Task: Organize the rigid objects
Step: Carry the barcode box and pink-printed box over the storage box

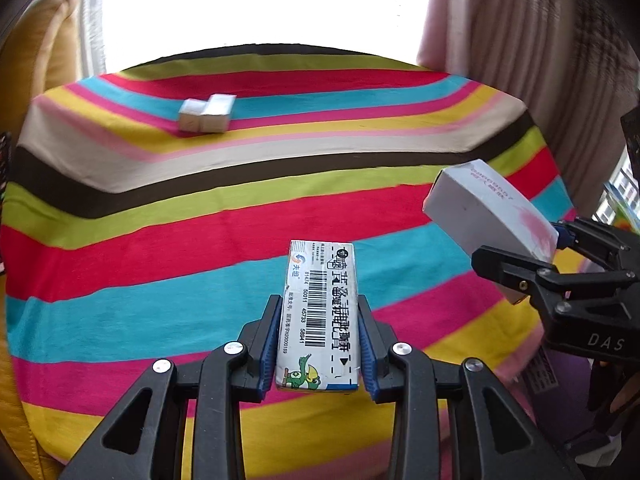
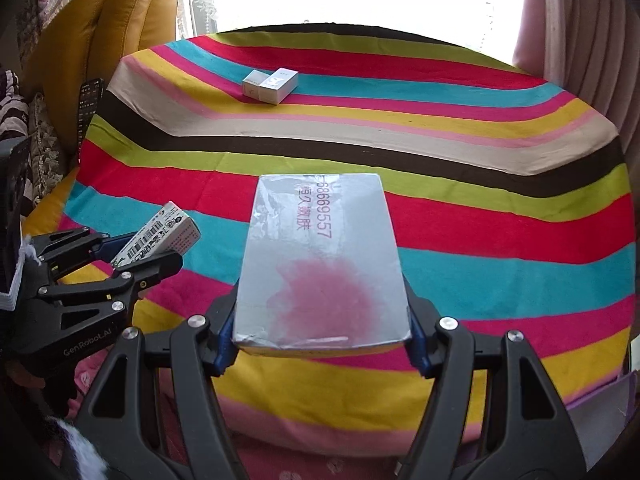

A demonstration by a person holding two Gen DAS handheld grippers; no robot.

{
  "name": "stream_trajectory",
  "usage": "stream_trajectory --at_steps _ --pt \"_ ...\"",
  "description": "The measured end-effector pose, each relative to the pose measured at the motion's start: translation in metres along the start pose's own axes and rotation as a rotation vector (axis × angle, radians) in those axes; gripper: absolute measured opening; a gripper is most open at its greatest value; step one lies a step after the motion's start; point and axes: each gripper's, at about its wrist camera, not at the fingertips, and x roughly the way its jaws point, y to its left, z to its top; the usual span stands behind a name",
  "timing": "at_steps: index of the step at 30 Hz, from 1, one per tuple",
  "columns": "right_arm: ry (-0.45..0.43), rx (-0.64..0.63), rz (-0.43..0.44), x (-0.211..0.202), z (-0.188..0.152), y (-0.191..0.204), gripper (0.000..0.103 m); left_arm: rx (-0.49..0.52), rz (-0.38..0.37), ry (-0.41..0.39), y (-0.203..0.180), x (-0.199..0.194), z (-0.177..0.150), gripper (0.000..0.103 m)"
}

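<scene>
My left gripper [image 1: 320, 344] is shut on a narrow medicine box [image 1: 320, 312] with a barcode and a green cartoon bird, held above the striped tablecloth [image 1: 160, 208]. My right gripper [image 2: 320, 332] is shut on a wider silver box [image 2: 322, 264] with a pink blotch and red print. Each gripper shows in the other's view: the right gripper [image 1: 520, 256] with the silver box [image 1: 488, 208] at the right, the left gripper [image 2: 140, 252] with the medicine box [image 2: 160, 236] at the left. Two small white boxes [image 1: 208, 114] lie side by side at the far left of the table, also in the right wrist view [image 2: 271, 86].
The round table is covered by the striped cloth [image 2: 480, 200]. A yellow cushion [image 2: 116, 40] and a patterned sofa lie to the left. Pink curtains [image 2: 580, 40] hang at the right and a bright window is behind the table.
</scene>
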Motion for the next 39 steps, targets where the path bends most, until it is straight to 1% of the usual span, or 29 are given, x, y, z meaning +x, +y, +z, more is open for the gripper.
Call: stream_trajectory --at_steps 6,9,15,21,27,31,35,38,39 --pt "-0.022 0.039 -0.017 -0.026 -0.019 -0.043 0.069 0.087 -0.041 -0.001 -0.039 -0.009 -0.002 0.035" --pt "-0.027 0.051 -0.026 -0.038 -0.030 -0.060 0.069 0.124 -0.050 -0.005 -0.055 -0.013 -0.002 0.035" --pt "-0.041 0.073 -0.052 -0.059 -0.048 -0.082 0.069 0.180 -0.070 -0.007 -0.080 -0.020 0.000 0.035" --pt "-0.045 0.115 -0.087 -0.079 -0.068 -0.107 0.069 0.253 -0.099 -0.013 -0.113 -0.027 0.005 0.035" --pt "-0.051 0.185 -0.148 -0.103 -0.092 -0.137 0.069 0.350 -0.165 -0.023 -0.159 -0.039 0.010 0.035" --pt "-0.051 0.245 -0.188 -0.118 -0.110 -0.159 0.069 0.434 -0.216 -0.025 -0.193 -0.044 0.008 0.035" --pt "-0.044 0.291 -0.229 -0.130 -0.125 -0.177 0.069 0.509 -0.277 0.001 -0.226 -0.045 0.001 0.035" --pt "-0.041 0.325 -0.265 -0.141 -0.138 -0.190 0.069 0.568 -0.305 0.013 -0.248 -0.046 -0.004 0.035" --pt "-0.038 0.335 -0.278 -0.145 -0.143 -0.195 0.069 0.591 -0.328 0.020 -0.257 -0.047 -0.006 0.035"
